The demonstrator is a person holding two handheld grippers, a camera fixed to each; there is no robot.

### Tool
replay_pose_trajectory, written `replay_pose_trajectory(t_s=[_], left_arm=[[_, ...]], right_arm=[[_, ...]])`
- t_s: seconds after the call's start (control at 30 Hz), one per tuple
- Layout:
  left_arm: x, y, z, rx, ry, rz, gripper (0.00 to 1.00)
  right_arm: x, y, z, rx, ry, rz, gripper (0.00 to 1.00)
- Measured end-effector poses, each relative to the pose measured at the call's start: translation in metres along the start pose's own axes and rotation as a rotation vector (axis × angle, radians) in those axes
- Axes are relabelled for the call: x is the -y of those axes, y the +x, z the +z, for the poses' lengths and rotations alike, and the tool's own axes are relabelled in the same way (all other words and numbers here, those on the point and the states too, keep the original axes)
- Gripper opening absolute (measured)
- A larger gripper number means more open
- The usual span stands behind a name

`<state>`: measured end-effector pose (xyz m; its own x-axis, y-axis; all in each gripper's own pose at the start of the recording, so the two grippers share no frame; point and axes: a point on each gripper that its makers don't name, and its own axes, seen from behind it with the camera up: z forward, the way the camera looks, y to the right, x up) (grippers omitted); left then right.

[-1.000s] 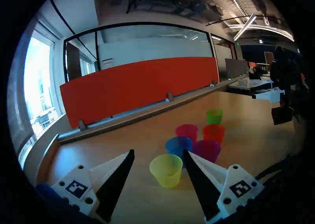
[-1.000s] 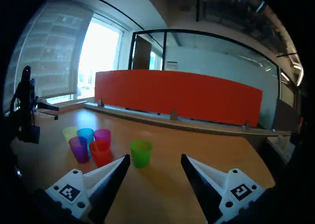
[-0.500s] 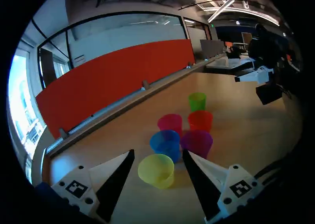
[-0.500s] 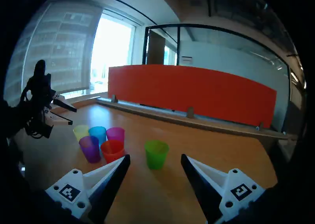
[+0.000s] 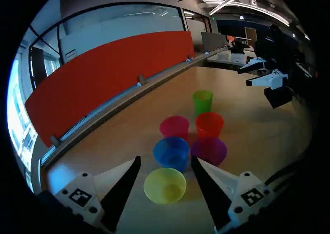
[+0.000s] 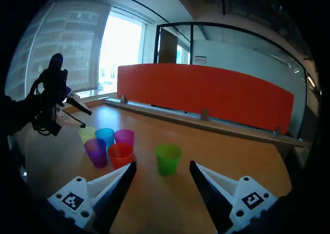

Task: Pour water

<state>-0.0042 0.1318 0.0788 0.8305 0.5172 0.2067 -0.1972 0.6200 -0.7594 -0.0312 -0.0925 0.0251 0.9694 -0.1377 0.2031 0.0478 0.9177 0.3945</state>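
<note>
Six plastic cups stand on a wooden table [image 5: 255, 135]. In the left gripper view, a yellow cup [image 5: 164, 186] sits between the tips of my open left gripper [image 5: 165, 168], with blue [image 5: 171, 152], purple [image 5: 208, 150], pink [image 5: 174, 127], orange [image 5: 209, 124] and green [image 5: 203, 101] cups beyond. In the right gripper view, my open right gripper [image 6: 163, 170] is just short of the green cup [image 6: 168, 159], which stands apart from the orange cup [image 6: 120, 154] and the rest of the cluster. My left gripper [image 6: 68, 110] hovers near the yellow cup [image 6: 87, 134]. No water shows in any cup.
A red divider panel [image 6: 206, 94] runs along the table's far edge. Bright windows [image 6: 119, 57] are at the left in the right gripper view. The right gripper [image 5: 264, 75] shows far right in the left gripper view. Office desks stand behind.
My left gripper tilted downward and closed in on the yellow cup, now seen more from above. My right gripper drifted slightly toward the green cup.
</note>
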Motion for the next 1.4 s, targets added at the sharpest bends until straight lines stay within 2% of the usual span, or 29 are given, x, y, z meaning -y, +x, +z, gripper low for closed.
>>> replay_pose_trajectory(t_s=[0.4, 0.8, 1.4], left_arm=[[-0.003, -0.007, 0.031, 0.115, -0.082, 0.046, 0.9], [-0.008, -0.016, 0.05, 0.206, -0.127, 0.088, 0.9], [-0.01, -0.018, 0.065, 0.262, -0.148, 0.113, 0.9]], right_arm=[[0.003, -0.001, 0.011, 0.007, 0.021, -0.008, 1.0], [-0.002, -0.007, 0.019, 0.014, 0.028, 0.009, 1.0], [-0.007, -0.014, 0.024, 0.022, 0.03, 0.01, 1.0]])
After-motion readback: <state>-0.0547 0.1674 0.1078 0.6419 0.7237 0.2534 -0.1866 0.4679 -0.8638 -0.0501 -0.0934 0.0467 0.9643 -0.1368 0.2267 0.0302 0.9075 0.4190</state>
